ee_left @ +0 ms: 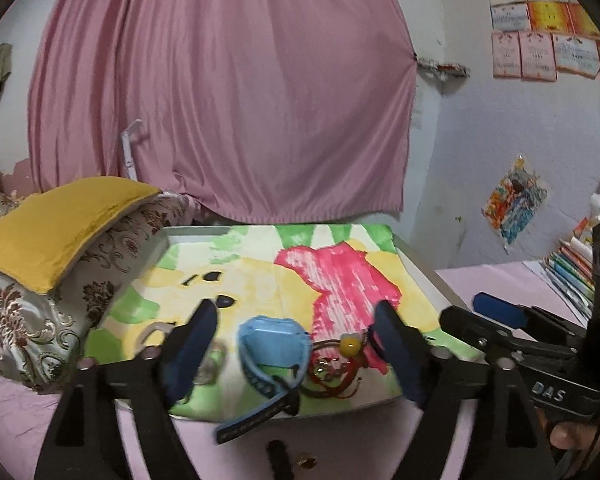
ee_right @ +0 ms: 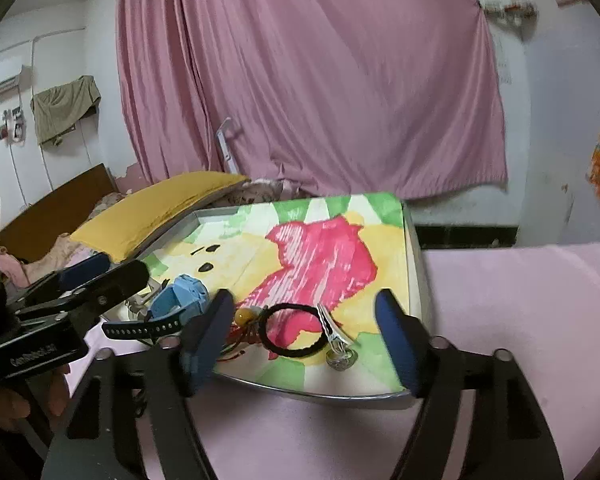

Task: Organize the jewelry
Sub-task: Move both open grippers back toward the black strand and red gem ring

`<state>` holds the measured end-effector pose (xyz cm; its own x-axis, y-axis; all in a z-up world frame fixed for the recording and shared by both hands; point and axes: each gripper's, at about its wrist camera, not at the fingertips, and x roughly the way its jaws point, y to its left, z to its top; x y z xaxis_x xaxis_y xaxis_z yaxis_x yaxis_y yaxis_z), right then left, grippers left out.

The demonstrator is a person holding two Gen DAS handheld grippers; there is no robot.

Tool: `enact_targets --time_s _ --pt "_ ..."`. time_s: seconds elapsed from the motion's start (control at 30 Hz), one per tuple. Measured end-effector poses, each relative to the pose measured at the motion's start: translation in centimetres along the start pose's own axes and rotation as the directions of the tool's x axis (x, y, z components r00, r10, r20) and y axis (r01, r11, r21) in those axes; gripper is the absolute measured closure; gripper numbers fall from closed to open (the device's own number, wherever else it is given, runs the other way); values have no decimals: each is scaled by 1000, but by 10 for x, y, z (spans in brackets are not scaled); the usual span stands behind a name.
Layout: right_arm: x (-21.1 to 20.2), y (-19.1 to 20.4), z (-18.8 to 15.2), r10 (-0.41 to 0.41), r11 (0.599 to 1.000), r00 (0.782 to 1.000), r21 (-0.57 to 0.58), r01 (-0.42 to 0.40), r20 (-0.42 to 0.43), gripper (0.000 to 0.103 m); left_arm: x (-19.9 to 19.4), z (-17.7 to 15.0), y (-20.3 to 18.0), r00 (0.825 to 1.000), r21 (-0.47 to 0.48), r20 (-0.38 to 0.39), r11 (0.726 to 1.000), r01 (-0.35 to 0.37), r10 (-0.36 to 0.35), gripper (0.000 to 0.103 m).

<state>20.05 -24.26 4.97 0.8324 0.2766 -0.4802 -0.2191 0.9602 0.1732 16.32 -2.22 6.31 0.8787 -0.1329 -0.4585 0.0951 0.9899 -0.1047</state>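
Note:
A metal tray (ee_left: pixel 428 276) lined with a colourful painted sheet holds the jewelry at its near edge. A blue watch (ee_left: pixel 270 340) lies there with its strap hanging over the rim; it also shows in the right wrist view (ee_right: pixel 184 294). Beside it lie a red cord bracelet with a yellow bead (ee_left: pixel 350 343), a black hair tie (ee_right: pixel 294 330) and a silver clip (ee_right: pixel 332 330). My left gripper (ee_left: pixel 296 348) is open and empty around the watch. My right gripper (ee_right: pixel 306 334) is open and empty around the hair tie and clip.
The tray (ee_right: pixel 414 248) sits on a pink sheet (ee_right: pixel 520 300). A yellow cushion (ee_left: pixel 60 228) on patterned pillows lies left of the tray. A stack of books (ee_left: pixel 572 264) lies at the right. A pink curtain (ee_left: pixel 220 92) hangs behind.

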Motion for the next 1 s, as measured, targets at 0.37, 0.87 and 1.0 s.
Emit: enact_targets --time_s 0.37,0.87,1.0 --pt "-37 24 -8 -20 997 985 -72 33 174 2 -33 -18 33 996 -93 80 995 -28 36 1" --pt "-49 29 -25 21 993 997 -114 -12 78 2 -63 -52 47 997 -64 33 995 -71 74 1" --pt "-47 25 -29 39 993 999 -111 -37 14 2 -60 -63 51 997 -69 -43 996 -64 61 1"
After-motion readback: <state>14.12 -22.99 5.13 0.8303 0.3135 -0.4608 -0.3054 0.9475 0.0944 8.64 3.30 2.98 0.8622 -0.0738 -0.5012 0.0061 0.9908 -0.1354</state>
